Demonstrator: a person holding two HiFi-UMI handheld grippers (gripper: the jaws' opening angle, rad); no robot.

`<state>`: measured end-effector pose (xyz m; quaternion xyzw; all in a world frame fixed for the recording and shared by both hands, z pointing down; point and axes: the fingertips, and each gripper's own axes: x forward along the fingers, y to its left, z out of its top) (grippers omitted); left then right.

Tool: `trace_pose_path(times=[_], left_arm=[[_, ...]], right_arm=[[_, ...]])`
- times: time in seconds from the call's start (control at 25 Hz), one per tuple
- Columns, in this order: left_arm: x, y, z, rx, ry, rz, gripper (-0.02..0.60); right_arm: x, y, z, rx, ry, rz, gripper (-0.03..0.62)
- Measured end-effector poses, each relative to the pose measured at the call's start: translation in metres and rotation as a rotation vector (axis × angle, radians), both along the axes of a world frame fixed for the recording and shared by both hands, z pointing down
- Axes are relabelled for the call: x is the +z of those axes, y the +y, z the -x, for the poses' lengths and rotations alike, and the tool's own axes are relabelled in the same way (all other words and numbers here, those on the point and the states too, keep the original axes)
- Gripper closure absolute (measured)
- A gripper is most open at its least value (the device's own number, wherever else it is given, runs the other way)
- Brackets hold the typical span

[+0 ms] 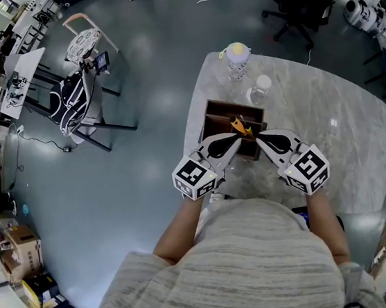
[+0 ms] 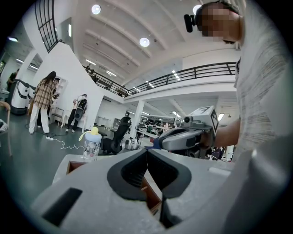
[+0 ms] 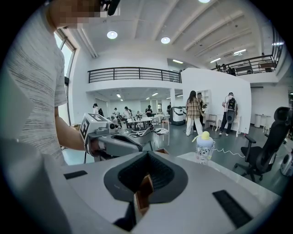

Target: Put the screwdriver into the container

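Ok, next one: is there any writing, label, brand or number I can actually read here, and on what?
No text here can be read.
Square black-and-white patterns, no letters: left cube, right cube.
Dark print, too small to read: bottle.
Print, if any, too small: cardboard boxes.
Blurred patterns: sheets at the far left.

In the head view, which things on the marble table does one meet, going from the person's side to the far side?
wooden container, with the orange-handled screwdriver in it → clear bottle with a white cap → baby bottle with a yellow top
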<state>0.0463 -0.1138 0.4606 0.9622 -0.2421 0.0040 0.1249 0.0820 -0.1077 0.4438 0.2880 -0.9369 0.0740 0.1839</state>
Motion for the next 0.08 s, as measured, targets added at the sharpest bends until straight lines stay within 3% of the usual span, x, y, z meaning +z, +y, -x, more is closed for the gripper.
trace_pose_path(times=[0.08], left_arm=[[0.0009,0.0003,-0.0004,-0.001,-0.001,0.0,0.566]], right_arm=[[0.0009,0.0007,-0.0005,-0.002,0.0,0.002,0.583]])
